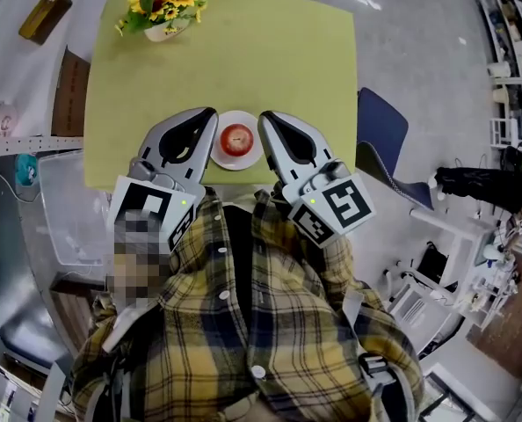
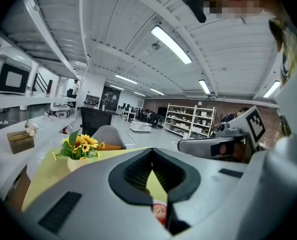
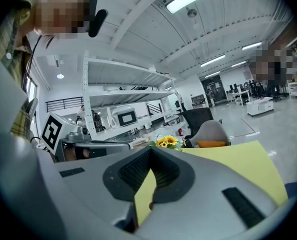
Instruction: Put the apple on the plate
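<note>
A red apple [image 1: 236, 138] rests on a small white plate [image 1: 218, 157] near the front edge of the yellow-green table [image 1: 279, 51]. My left gripper [image 1: 210, 115] lies just left of the plate and my right gripper [image 1: 265, 117] just right of it; both are shut and empty, tips pointing away from me. In the left gripper view the jaws [image 2: 152, 153] meet at the tips, and a bit of the apple [image 2: 159, 213] shows through the gap below them. The right gripper view shows its jaws [image 3: 151, 152] closed over bare tabletop.
A pot of sunflowers [image 1: 164, 3] stands at the table's far left corner. A blue chair [image 1: 380, 130] sits off the table's right side. A brown box [image 1: 44, 16] lies on the white surface to the left. White shelving [image 1: 507, 69] lines the far right.
</note>
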The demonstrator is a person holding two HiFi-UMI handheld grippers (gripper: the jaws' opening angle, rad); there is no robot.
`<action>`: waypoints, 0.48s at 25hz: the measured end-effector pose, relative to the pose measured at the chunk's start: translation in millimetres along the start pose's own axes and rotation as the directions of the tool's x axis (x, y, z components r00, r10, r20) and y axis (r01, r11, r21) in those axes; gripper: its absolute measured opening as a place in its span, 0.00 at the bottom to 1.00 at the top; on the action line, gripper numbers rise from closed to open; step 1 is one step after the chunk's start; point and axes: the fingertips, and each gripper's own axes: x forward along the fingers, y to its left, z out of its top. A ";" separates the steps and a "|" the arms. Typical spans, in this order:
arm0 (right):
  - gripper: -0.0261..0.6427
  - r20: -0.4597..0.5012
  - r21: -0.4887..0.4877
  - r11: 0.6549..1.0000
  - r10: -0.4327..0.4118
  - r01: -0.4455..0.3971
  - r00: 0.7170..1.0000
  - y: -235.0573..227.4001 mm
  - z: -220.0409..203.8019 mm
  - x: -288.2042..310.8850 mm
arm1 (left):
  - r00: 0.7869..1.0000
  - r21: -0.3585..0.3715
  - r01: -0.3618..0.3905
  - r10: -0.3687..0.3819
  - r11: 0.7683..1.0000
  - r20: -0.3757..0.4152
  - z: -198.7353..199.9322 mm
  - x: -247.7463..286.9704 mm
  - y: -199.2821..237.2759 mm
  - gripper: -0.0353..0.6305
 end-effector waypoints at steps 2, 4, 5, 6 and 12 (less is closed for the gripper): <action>0.03 -0.003 0.004 1.000 0.000 0.000 1.000 -0.5 -2.3 -0.8 | 1.000 -0.004 -0.002 0.002 1.000 0.001 -1.5 0.1 1.1 0.06; 0.03 -0.009 0.005 1.000 -0.002 0.002 1.000 -1.2 -4.4 -2.5 | 1.000 -0.014 0.002 -0.002 1.000 -0.002 -3.1 1.4 2.6 0.06; 0.03 -0.013 0.007 1.000 -0.003 0.003 1.000 -1.8 -5.3 -3.4 | 1.000 -0.015 0.006 -0.006 1.000 -0.006 -3.4 2.4 3.4 0.06; 0.03 -0.017 0.010 1.000 -0.003 0.003 1.000 -2.6 -6.0 -3.9 | 1.000 -0.012 0.012 -0.012 1.000 -0.009 -3.1 3.7 4.3 0.06; 0.03 -0.019 0.010 1.000 -0.018 0.018 1.000 -10.6 -9.5 -1.3 | 0.996 0.016 0.092 -0.092 0.996 0.015 9.5 17.3 11.9 0.06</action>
